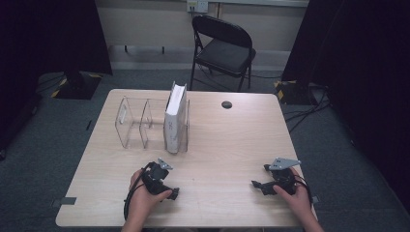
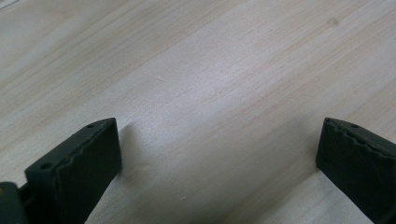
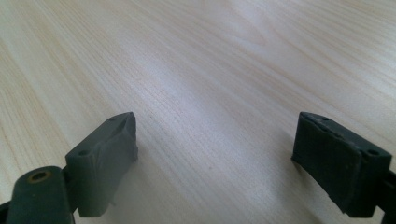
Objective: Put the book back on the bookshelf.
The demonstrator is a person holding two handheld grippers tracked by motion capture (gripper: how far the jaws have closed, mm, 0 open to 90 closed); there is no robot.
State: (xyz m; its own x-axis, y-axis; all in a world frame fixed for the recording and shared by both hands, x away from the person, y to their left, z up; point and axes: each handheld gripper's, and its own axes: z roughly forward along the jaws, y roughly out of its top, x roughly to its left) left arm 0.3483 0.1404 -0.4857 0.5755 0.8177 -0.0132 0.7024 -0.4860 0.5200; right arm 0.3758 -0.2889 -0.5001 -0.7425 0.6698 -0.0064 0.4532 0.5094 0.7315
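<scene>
We rest the left gripper (image 1: 167,186) on the tabletop (image 1: 222,140), jaws wide; nothing between them. The right gripper (image 1: 263,183) (also released) lies well apart from the book (image 1: 175,118).

I can read no text. The white book's (image 1: 175,119) spine, standing in the clear plastic rack (image 1: 130,126), carries dark markings too small to make out. The wall outlet plate (image 1: 197,6) shows no legible print.

Bare wood is lying open across the table (image 1: 232,145) between both hands – nothing is blocking passage there. Farther back on the left, a clear rack (image 1: 140,123) holding an upright white book (image 1: 175,118) is standing in the way.
</scene>
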